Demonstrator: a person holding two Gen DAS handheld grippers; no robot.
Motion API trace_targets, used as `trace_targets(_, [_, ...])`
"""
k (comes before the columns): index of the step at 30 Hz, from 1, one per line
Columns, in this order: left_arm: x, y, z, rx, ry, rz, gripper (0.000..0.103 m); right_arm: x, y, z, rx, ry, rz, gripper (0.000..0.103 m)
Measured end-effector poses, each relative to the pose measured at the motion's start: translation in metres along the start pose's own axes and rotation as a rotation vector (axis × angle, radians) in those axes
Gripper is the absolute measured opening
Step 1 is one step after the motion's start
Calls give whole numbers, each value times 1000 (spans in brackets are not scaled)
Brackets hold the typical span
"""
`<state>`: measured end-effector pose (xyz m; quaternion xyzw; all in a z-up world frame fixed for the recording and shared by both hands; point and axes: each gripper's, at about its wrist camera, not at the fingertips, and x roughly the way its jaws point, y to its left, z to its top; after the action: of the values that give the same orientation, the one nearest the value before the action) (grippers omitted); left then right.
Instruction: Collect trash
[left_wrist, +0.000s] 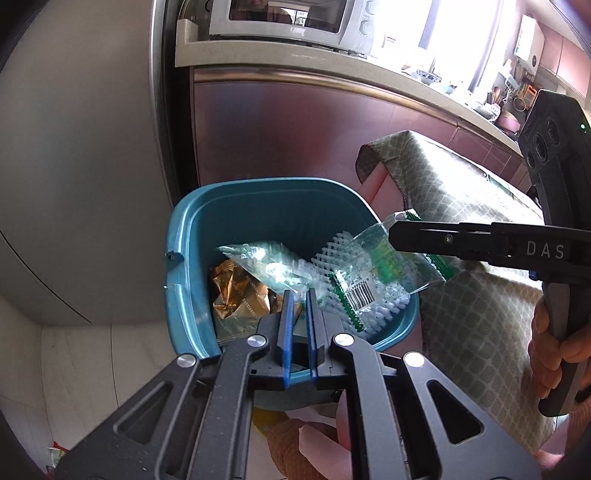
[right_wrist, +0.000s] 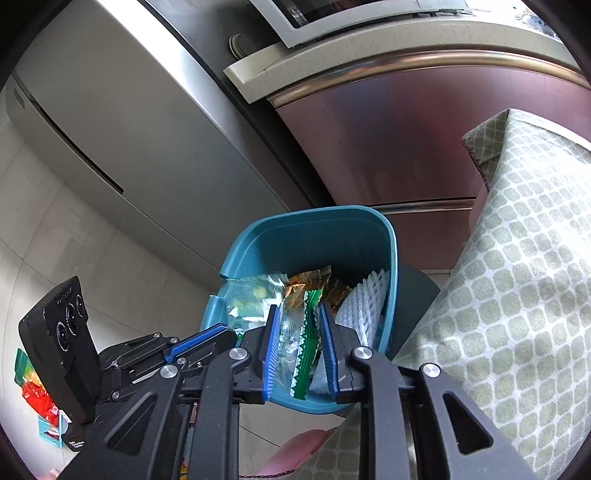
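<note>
A tall grey refrigerator (right_wrist: 122, 122) and a row of glossy maroon cabinet fronts (left_wrist: 295, 129) fill the background, with a table draped in a green-and-white lattice cloth (right_wrist: 517, 277) at the right. On the floor between them stands a teal plastic bin with rounded corners (left_wrist: 184, 266), open at the top. Inside it lie a crumpled gold foil wrapper (left_wrist: 236, 291), white foam netting (right_wrist: 364, 306) and a clear crinkled bag (left_wrist: 266, 262).

The right gripper (right_wrist: 301, 350) hangs over the bin's near rim, its blue pads closed on a clear plastic wrapper with a green zigzag edge and a barcode (left_wrist: 364, 291). The left gripper (left_wrist: 300, 325) points down into the bin with its jaws narrow, nearly together; whether the thin clear film reaches between them is hard to make out.

Red and teal packets (right_wrist: 40, 402) lie on the floor, half hidden behind the left gripper's body.
</note>
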<state>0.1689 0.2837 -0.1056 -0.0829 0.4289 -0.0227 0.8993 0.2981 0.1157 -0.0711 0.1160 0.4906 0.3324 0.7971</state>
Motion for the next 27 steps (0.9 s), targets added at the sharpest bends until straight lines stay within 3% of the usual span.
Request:
trace_targets(6, [5,-1,0,-12,3,-5,7,1,0,0,-9,-8,-16,22])
trace_targets(9, [3,-1,-2,-18,-6,-12,12,-1,-3,-2,-7,-12,-30,23])
trace_targets(18, [-27,-10,-9,-19,-82,-26,38,-23,-1,-13,-31,-57,-31,41])
trace_targets(22, [-55,-21,-13,-6,-159,-17,58,-56,7,-31,-98,-134,-66,56])
trace_targets(24, [-71,-29,-18,2,-210,-5,76,-77,9,-44,-126,-188,-109,67])
trace_targets(25, [-78,-33,-20,6,-233,4,90,-88,10,-51,-139,-215,-124,69])
trace_targets(26, [-86,-39,-23,13,-259,14,98,-99,11,-60,-151,-249,-148,73])
trace_targets(27, [-93,-44,-26,23,-285,18,98,-109,11,-67,-160,-276,-173,76])
